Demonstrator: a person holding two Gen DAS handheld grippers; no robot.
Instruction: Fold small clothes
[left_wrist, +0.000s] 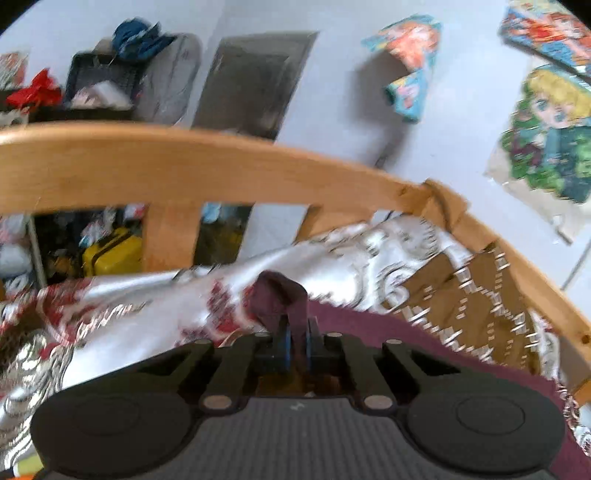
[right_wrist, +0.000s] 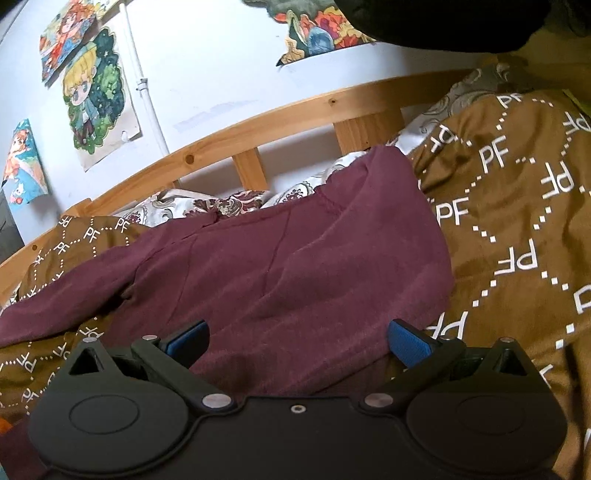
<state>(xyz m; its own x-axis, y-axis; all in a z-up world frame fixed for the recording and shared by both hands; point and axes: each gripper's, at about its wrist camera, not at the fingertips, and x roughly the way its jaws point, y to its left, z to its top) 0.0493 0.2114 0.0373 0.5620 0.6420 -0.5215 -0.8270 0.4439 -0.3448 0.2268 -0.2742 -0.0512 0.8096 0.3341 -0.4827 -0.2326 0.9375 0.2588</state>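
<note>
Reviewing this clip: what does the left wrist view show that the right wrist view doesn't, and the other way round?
Only the left wrist view: the left claw shut on a pinched-up fold of the maroon garment, a yellow suitcase seen through the bed rail, and a cluttered shelf behind it.

Only the right wrist view: the right claw open above the garment, which lies spread across the brown PF-print cover.

Both: the maroon garment, the wooden bed rail, the brown cover and the cartoon posters on the wall.
</note>
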